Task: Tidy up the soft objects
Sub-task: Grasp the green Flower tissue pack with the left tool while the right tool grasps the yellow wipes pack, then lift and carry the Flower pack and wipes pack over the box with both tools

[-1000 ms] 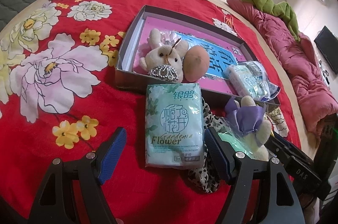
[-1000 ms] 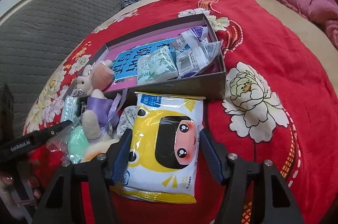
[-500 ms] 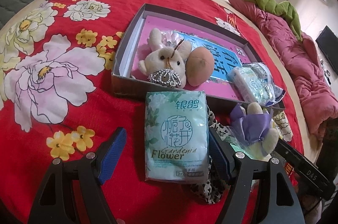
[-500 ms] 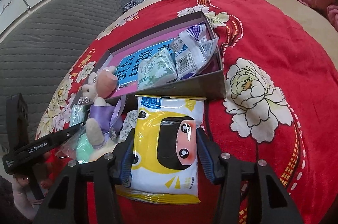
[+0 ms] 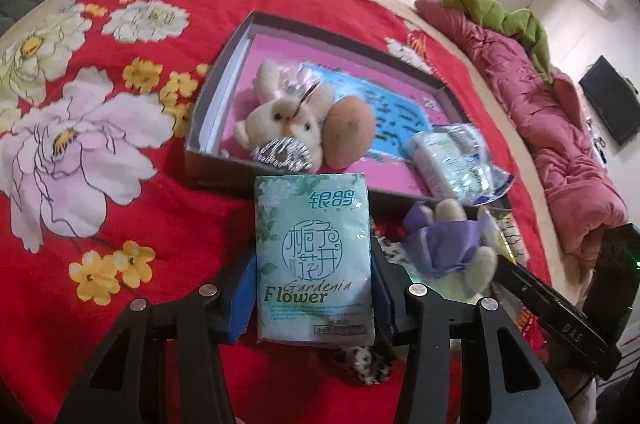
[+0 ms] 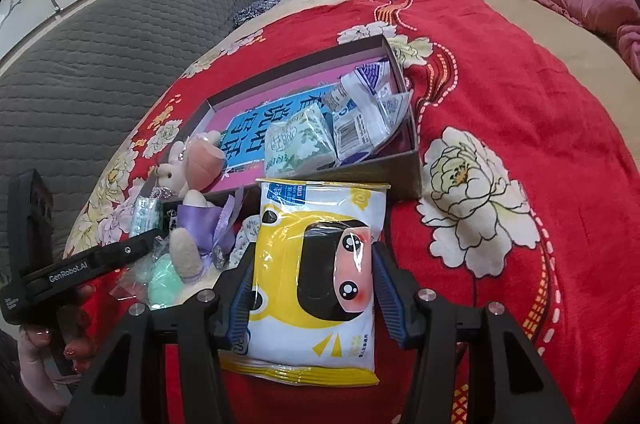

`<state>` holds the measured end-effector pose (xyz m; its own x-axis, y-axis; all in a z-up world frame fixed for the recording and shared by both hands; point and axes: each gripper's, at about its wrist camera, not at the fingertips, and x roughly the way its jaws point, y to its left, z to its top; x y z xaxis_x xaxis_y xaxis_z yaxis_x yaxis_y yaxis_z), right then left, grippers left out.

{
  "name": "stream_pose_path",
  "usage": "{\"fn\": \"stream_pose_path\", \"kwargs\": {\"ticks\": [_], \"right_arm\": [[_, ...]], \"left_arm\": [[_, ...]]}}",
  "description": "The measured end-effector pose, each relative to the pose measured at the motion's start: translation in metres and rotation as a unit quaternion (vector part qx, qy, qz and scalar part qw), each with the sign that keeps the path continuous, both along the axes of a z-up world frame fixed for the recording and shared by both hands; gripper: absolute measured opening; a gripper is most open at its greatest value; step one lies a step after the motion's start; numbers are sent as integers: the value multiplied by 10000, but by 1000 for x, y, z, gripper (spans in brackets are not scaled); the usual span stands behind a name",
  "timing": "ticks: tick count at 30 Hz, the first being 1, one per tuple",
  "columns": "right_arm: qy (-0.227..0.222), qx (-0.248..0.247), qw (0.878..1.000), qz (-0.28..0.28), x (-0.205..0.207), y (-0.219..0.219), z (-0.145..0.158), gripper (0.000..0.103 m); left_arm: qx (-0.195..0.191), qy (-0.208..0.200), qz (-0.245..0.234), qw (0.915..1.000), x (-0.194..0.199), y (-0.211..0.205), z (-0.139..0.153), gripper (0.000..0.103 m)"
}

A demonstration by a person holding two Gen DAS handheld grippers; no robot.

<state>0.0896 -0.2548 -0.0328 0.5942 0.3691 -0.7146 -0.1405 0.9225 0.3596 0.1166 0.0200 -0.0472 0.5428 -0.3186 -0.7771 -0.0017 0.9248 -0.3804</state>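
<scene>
- The left gripper point(image 5: 314, 294) has just been closing; a second ago its blue fingers point(image 5: 242, 298) stood wide on either side of the green tissue pack point(image 5: 314, 258), and now both press on the pack's long edges, so it is clamped
- The right gripper point(image 6: 314, 298) narrowed a moment sooner and its fingers point(image 6: 386, 294) are clamped on the yellow wipes pack point(image 6: 316, 280), denting the film where they pinch
- My reading: both grasps are made, and the next step is likely to lift each pack over the near wall of the box point(image 5: 224, 80), which stands just beyond both on the bed point(image 5: 80, 128)
- Green tissue pack: flat rectangular pouch of thin, slightly glossy printed film, soft filling, and it lies partly over a spotted cloth point(image 5: 370, 368)
- Beyond it in the box: a cream plush rabbit point(image 5: 286, 122) with a silver sequin piece, fuzzy and rounded, touching a smooth brown egg-shaped toy point(image 5: 348, 132); further right, 2 crinkly clear-wrapped tissue packs point(image 5: 452, 160) against the right end
- Outside the box, between the 2 grippers: a small plush bear point(image 5: 450, 244) in shiny purple satin, beside a mint-green lump in clear wrap point(image 6: 162, 282)
- Yellow wipes pack: larger, puffy, glossy plastic with a cartoon face and crimped end seams
- The box is shallow, rigid grey card with a pink floor; the bedspread is red, matte and floral
</scene>
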Motion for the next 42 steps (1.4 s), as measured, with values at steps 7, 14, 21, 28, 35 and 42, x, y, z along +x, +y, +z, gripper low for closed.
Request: {"fn": "stream_pose_path", "kwargs": {"ticks": [7, 14, 21, 28, 35, 42], "right_arm": [[-373, -242, 9990, 36, -11, 0, 18, 54], [-667, -337, 9972, 96, -15, 3, 29, 54], [-1097, -447, 9926, 249, -17, 9, 47, 54], [-1283, -508, 9899, 319, -10, 17, 54, 53], [-1329, -346, 9902, 246, -1, 12, 58, 53], [-1400, -396, 9892, 182, 6, 9, 60, 54]], "left_arm": [[125, -446, -83, 9989, -11, -5, 23, 51], [347, -828, -211, 9957, -20, -11, 40, 51], [488, -1016, -219, 9934, -22, -17, 49, 51], [604, -1096, -175, 9920, -18, -21, 54, 51], [717, -1105, -159, 9912, -9, -25, 61, 51], [765, -1179, -201, 9899, 0, -28, 64, 51]]}}
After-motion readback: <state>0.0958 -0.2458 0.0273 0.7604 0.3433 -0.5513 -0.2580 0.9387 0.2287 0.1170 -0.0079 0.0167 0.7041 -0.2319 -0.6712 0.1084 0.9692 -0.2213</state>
